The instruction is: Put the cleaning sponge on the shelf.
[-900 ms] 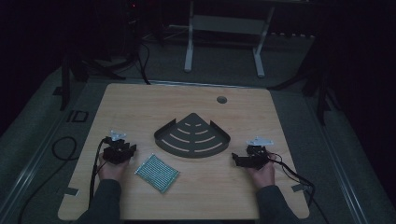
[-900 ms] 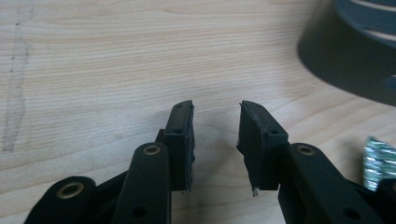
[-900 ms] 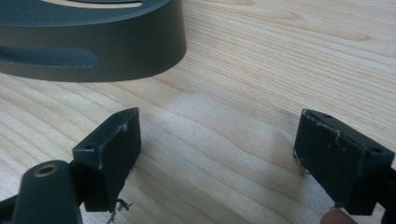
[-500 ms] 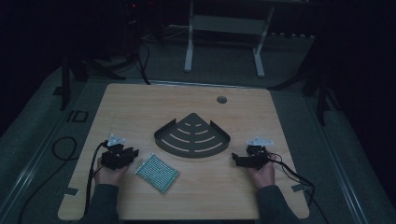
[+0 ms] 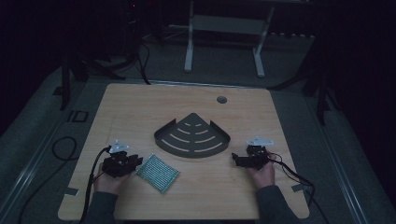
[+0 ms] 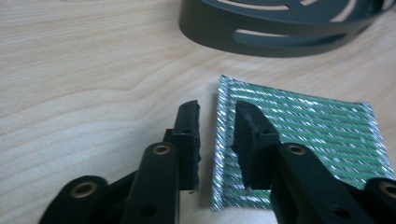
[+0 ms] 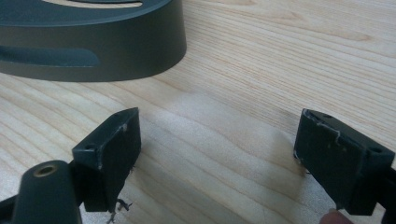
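Clearly the work in hand is picking up the green mesh pad [image 5: 157, 173], which lies flat on the bench [image 5: 140, 107] near the front edge, just in front of and to the left of the dark corner rack [image 5: 192, 136]. The left tongs [image 5: 136, 162] sit right at the pad's left edge. In the left gripper view their jaws stand a narrow gap apart, and the silvery border of the mesh pad [image 6: 299, 149] shows in that gap and under the right-hand jaw. They straddle the border but are not yet clamped on it. Coming in low and nearly level with the wood makes sense for something this thin, since a flat sheet offers only its edge to pinch.

The right tongs [image 5: 236, 160] rest just beside the rack's right end, held by the person's right hand [image 5: 262, 173]. In the right gripper view their jaws stand wide apart over bare wood, with the rack's curved wall [image 7: 93, 42] ahead and nothing between them. That waiting pose suggests the right side is kept ready near the rack, perhaps to steady it or to receive the pad.

My judgement is that the next move calls for closing the left jaws on the border without pushing the pad away.
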